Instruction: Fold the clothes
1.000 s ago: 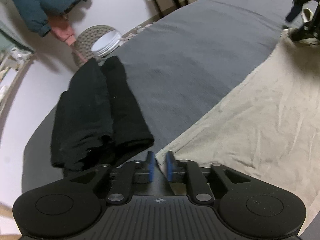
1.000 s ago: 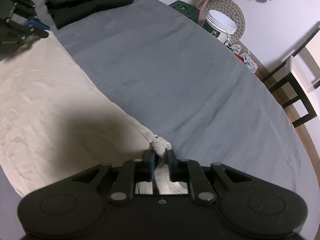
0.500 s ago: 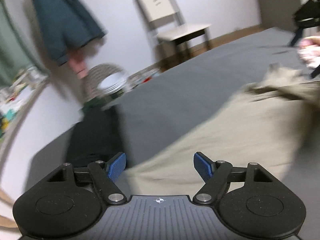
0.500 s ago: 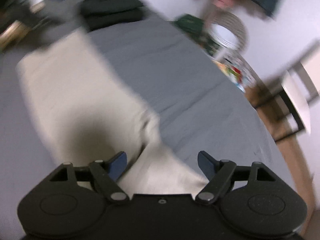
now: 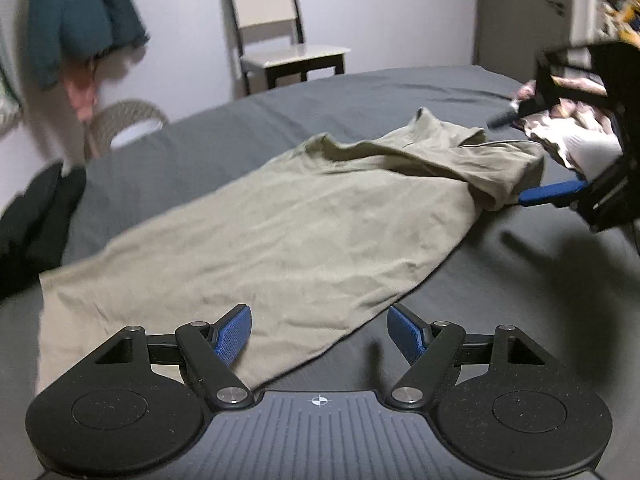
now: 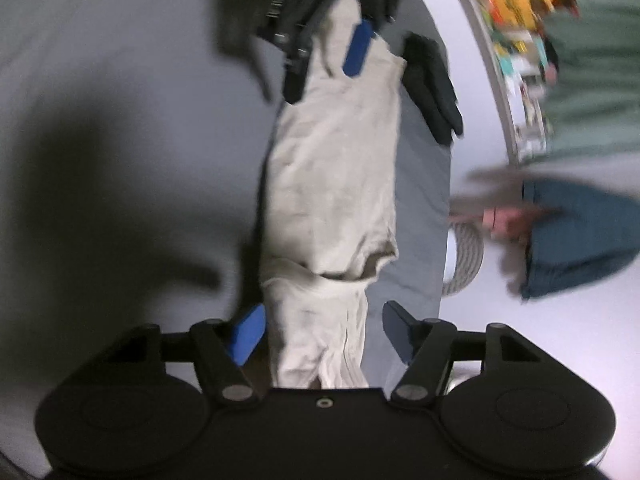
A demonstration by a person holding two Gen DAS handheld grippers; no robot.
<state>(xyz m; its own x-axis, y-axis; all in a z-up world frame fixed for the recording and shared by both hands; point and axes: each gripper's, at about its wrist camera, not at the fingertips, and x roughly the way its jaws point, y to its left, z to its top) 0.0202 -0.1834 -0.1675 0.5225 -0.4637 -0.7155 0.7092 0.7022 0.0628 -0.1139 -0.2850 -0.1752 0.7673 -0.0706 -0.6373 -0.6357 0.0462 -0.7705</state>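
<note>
A beige garment (image 5: 280, 232) lies folded lengthwise into a long strip on the grey bed cover (image 5: 240, 136); the right wrist view shows the same beige garment (image 6: 336, 184) running away from the camera. My left gripper (image 5: 320, 334) hovers open over its near end, nothing between the blue pads. My right gripper (image 6: 324, 334) is open above the bunched far end, and the same right gripper (image 5: 536, 156) appears at the right of the left wrist view. Folded black clothes (image 5: 32, 216) lie at the bed's left edge.
A chair (image 5: 280, 36) stands by the wall behind the bed. A teal jacket (image 5: 76, 12) hangs at the upper left, above a round woven basket (image 5: 120, 124). Shelves with colourful items (image 6: 516, 40) line the wall beyond the black clothes (image 6: 436, 88).
Both grippers held the beige garment's corners a second ago; both have opened and let go, then lifted and swung back. The garment now lies as a narrow folded strip.
</note>
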